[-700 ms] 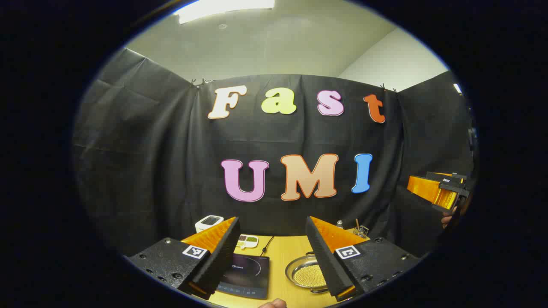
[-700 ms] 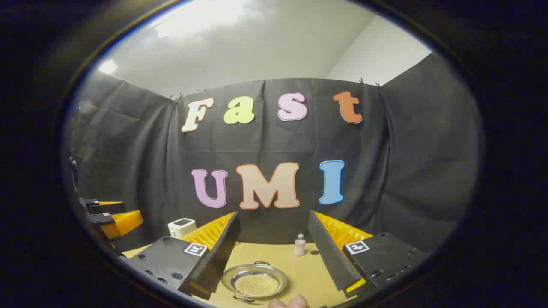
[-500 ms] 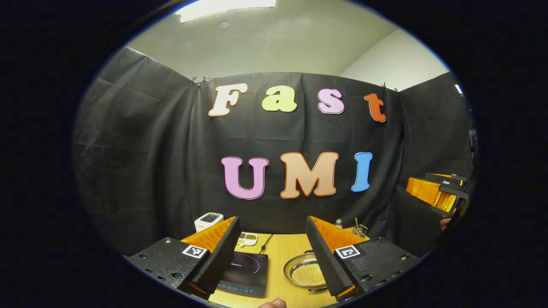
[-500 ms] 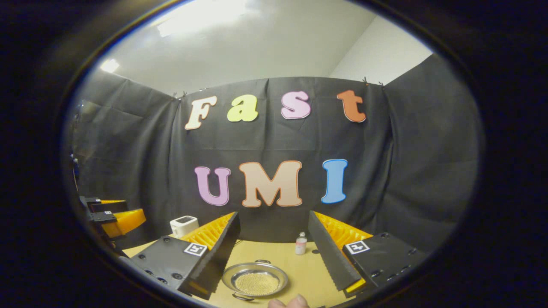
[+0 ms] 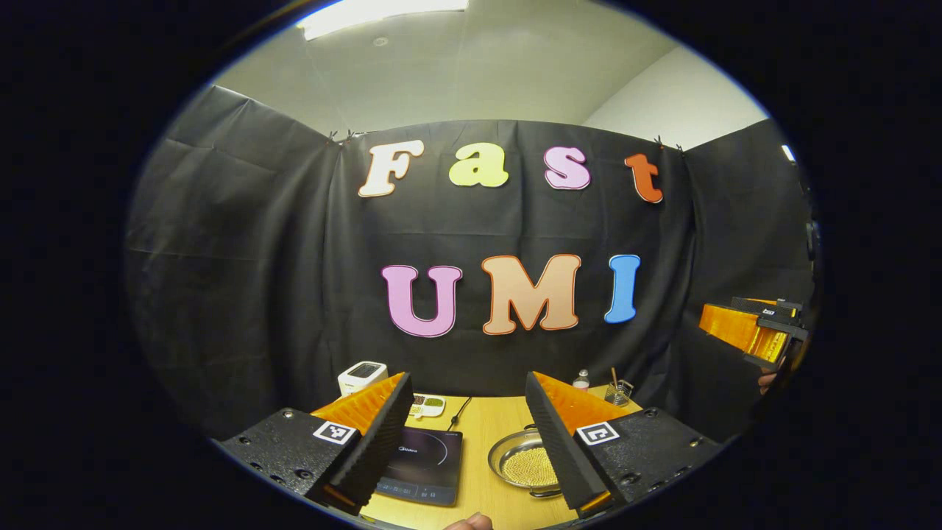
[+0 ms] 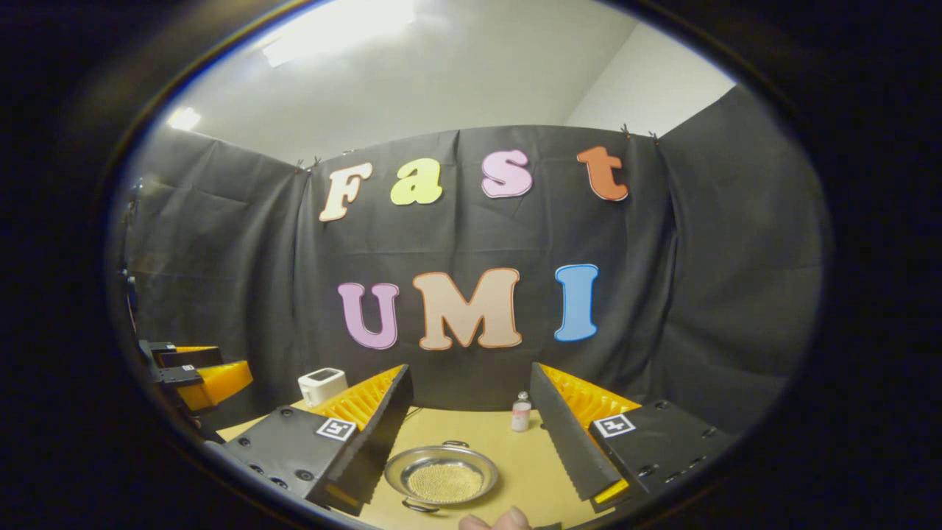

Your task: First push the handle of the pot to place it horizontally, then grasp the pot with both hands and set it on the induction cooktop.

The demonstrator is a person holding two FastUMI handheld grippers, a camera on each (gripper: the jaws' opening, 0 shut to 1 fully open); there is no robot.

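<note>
A shallow steel pot (image 6: 441, 475) with small loop handles at its near and far sides sits on the wooden table (image 6: 526, 460), holding pale grains. In the left gripper view the pot (image 5: 521, 461) lies right of a black induction cooktop (image 5: 423, 465). My left gripper (image 5: 467, 401) is open, held well above the table, over the gap between cooktop and pot. My right gripper (image 6: 471, 394) is open too, high above the pot. The right gripper (image 5: 754, 327) shows far right in the left gripper view; the left gripper (image 6: 195, 372) shows far left in the right gripper view.
A white box-like device (image 5: 360, 377) stands at the table's back left, with a small tray of seasonings (image 5: 428, 404) and the cooktop's cable (image 5: 460, 412) beside it. A small bottle (image 6: 520, 412) and a wire holder (image 5: 618, 390) stand at the back right.
Both views have tilted slightly down, so more of the table, cooktop and pot shows. Both grippers stay open and high.
</note>
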